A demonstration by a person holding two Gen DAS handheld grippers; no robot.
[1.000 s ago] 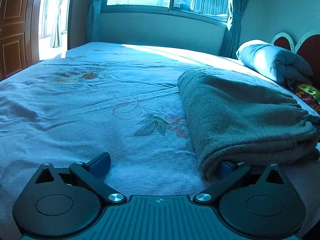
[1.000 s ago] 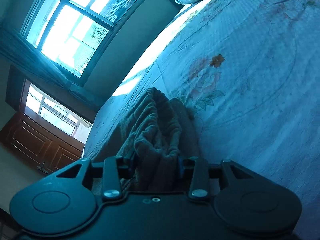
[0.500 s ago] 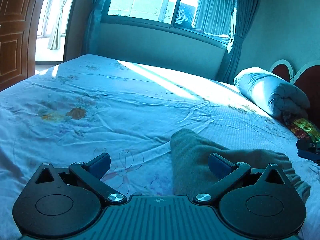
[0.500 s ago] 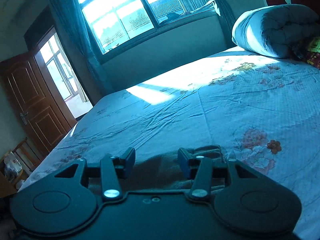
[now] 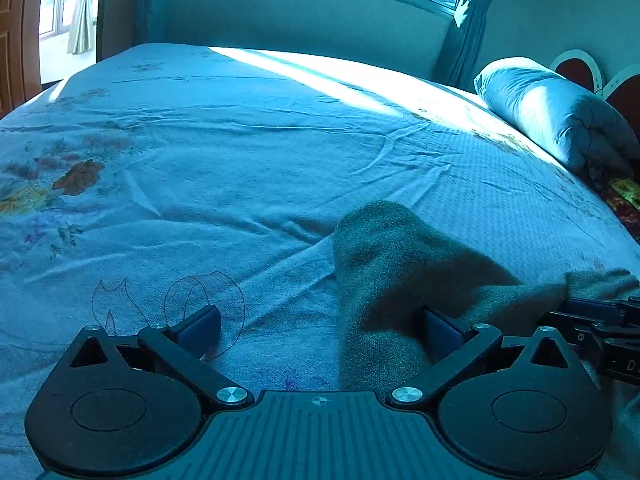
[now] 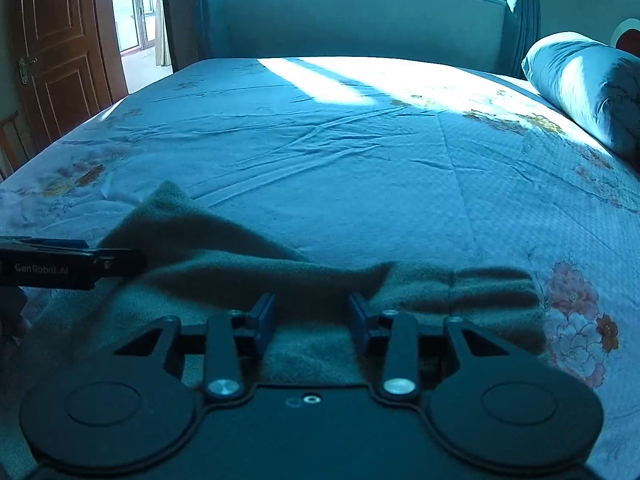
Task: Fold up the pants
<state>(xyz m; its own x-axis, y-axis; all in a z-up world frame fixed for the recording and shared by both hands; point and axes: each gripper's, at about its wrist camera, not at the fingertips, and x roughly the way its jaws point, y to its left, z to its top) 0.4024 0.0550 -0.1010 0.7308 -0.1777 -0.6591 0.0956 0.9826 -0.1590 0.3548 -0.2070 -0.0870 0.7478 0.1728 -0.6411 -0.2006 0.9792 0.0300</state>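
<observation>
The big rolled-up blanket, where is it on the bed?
The rolled quilt lies at the far right edge of the bed in both views, against the headboard, away from the pants.

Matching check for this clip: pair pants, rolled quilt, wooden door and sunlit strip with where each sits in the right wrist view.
Things:
1. pants
2. rolled quilt
3. wooden door
4. sunlit strip

Places:
A. far left, past the bed's edge
B. far side of the bed, below the window
C. near, just ahead of the gripper
D. right edge, at the head of the bed

Pairs: 1-C, 2-D, 3-A, 4-B
</observation>
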